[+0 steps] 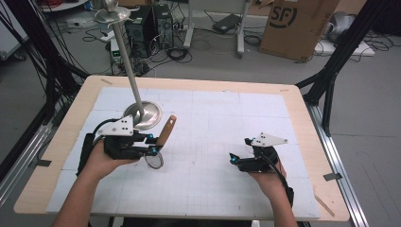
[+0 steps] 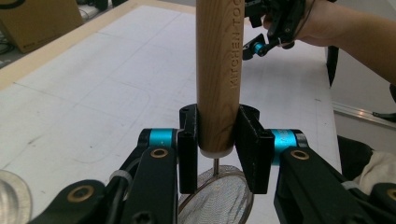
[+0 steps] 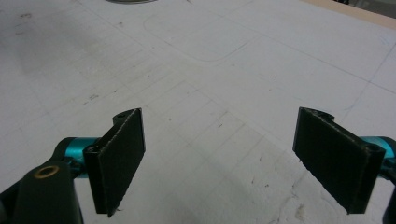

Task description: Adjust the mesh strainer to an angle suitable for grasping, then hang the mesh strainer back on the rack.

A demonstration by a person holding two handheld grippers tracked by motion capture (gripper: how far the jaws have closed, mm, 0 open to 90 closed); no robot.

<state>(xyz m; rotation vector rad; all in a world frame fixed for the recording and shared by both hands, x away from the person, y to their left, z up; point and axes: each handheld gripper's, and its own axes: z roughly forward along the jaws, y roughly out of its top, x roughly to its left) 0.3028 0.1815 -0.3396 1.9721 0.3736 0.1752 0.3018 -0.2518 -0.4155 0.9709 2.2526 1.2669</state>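
Observation:
A small mesh strainer with a wooden handle (image 1: 166,131) is held by my left gripper (image 1: 152,144) at the left middle of the table, above the white mat. In the left gripper view the two black pads clamp the handle (image 2: 218,70) near its lower end, and the round mesh bowl (image 2: 217,200) hangs below the jaws. My right gripper (image 1: 232,159) rests at the right middle, with its jaws wide apart. The right gripper view shows its black pads (image 3: 122,154) far apart over bare mat, nothing between them.
A metal stand with a round base (image 1: 146,115) and a tall slanted pole (image 1: 125,54) rises just behind my left gripper. The white gridded mat (image 1: 213,113) covers the wooden table (image 1: 56,142). A cardboard box (image 1: 295,23) and cables lie on the floor beyond.

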